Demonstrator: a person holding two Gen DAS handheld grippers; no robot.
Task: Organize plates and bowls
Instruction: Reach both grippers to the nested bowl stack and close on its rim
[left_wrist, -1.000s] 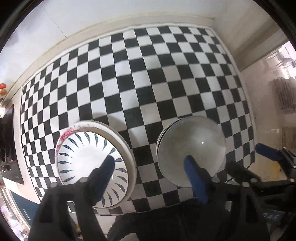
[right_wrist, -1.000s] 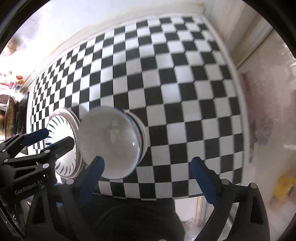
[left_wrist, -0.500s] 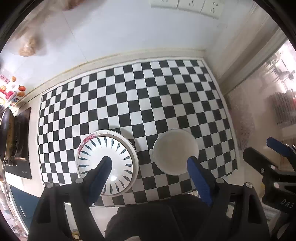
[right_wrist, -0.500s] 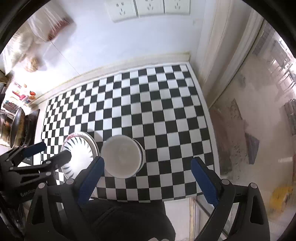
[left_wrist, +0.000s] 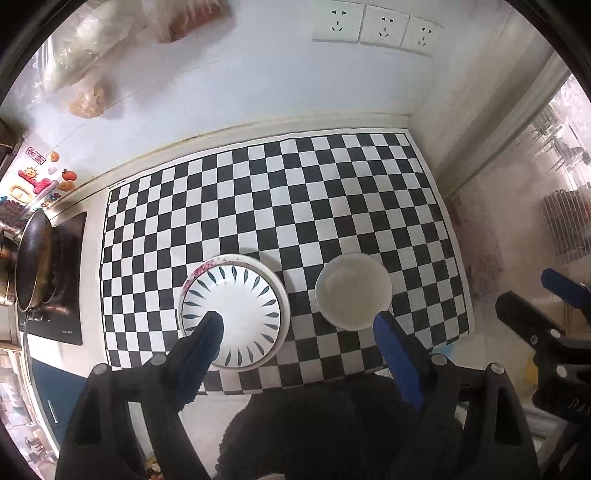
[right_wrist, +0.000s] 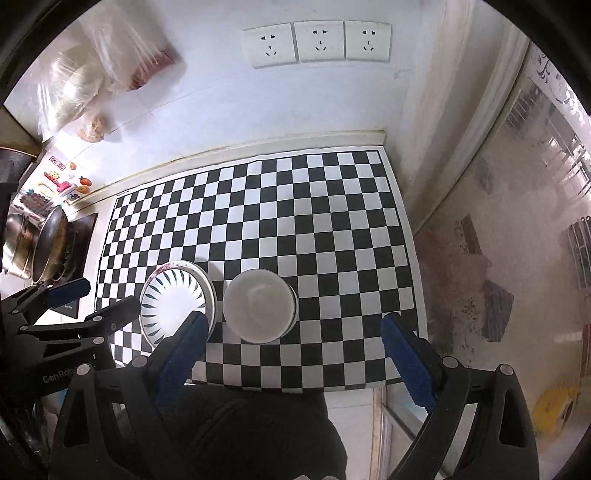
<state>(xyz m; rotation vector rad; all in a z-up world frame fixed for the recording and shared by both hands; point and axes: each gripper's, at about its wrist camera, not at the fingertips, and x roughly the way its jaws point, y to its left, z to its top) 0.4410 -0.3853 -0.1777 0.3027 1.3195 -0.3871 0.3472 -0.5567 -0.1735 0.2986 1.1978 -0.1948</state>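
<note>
A stack of plates (left_wrist: 236, 310) with a dark leaf-pattern plate on top sits near the front of the checkered mat (left_wrist: 280, 206). It also shows in the right wrist view (right_wrist: 173, 302). To its right sits a stack of plain white bowls (left_wrist: 352, 291), also in the right wrist view (right_wrist: 258, 304). My left gripper (left_wrist: 295, 325) is open and empty, held high above both stacks. My right gripper (right_wrist: 291, 328) is open and empty, high above the bowls and the mat's front edge. The right gripper also shows in the left wrist view (left_wrist: 539, 299), and the left gripper in the right wrist view (right_wrist: 96, 297).
A pan (left_wrist: 31, 266) sits on a stove (left_wrist: 62, 280) left of the mat. Plastic bags (right_wrist: 103, 74) hang on the wall at the upper left. Three wall sockets (right_wrist: 317, 42) are above the counter. A glass door (right_wrist: 517, 221) is at the right. The counter's front edge lies just below the stacks.
Both grippers have risen and pulled back from the stacks, so the plates and bowls look smaller and the wall and sockets have come into view. Both stayed open.
</note>
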